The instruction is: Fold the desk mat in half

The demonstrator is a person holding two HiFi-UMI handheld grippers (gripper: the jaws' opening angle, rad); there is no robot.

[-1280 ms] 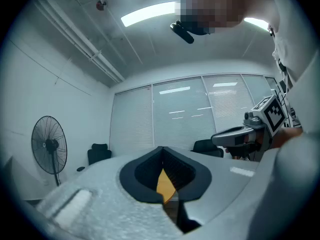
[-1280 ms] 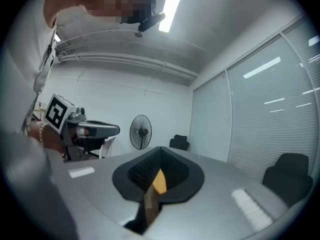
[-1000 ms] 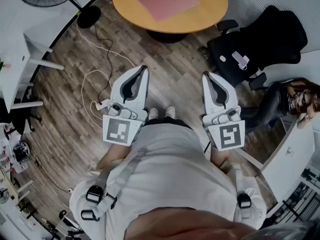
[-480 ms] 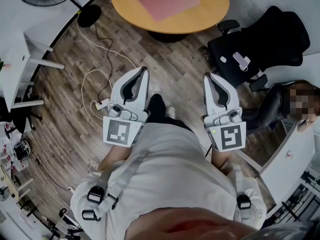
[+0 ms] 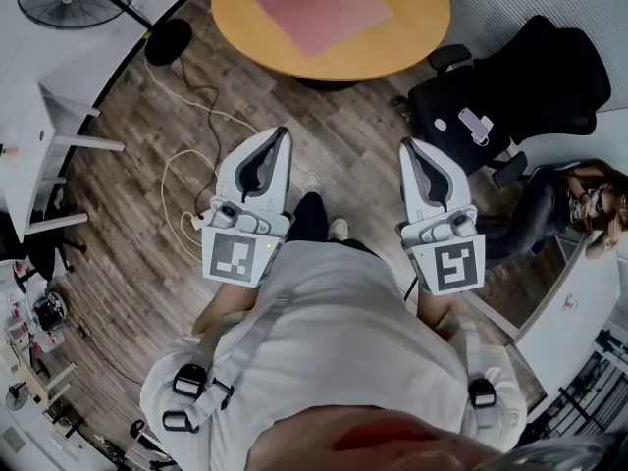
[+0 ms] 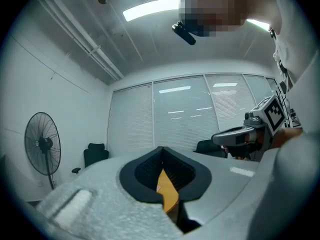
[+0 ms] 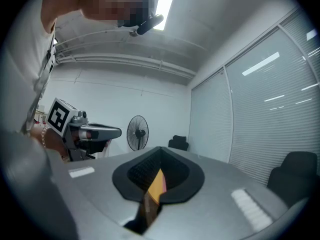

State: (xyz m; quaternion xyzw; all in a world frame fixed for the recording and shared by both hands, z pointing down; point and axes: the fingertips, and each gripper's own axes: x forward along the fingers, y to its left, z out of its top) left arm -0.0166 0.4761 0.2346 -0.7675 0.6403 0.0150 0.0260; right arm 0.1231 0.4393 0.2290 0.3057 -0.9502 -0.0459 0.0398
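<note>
Nearer now, one round table bears one desk mat; left gripper and right gripper jaws closed, empty.

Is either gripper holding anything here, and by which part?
Nothing is held: left gripper and right gripper are shut and empty; the pink desk mat lies flat on the round table.

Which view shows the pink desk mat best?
The head view: the desk mat lies flat, unfolded, on the round table. Each gripper view shows at most a thin pink sliver of it between its jaws.
</note>
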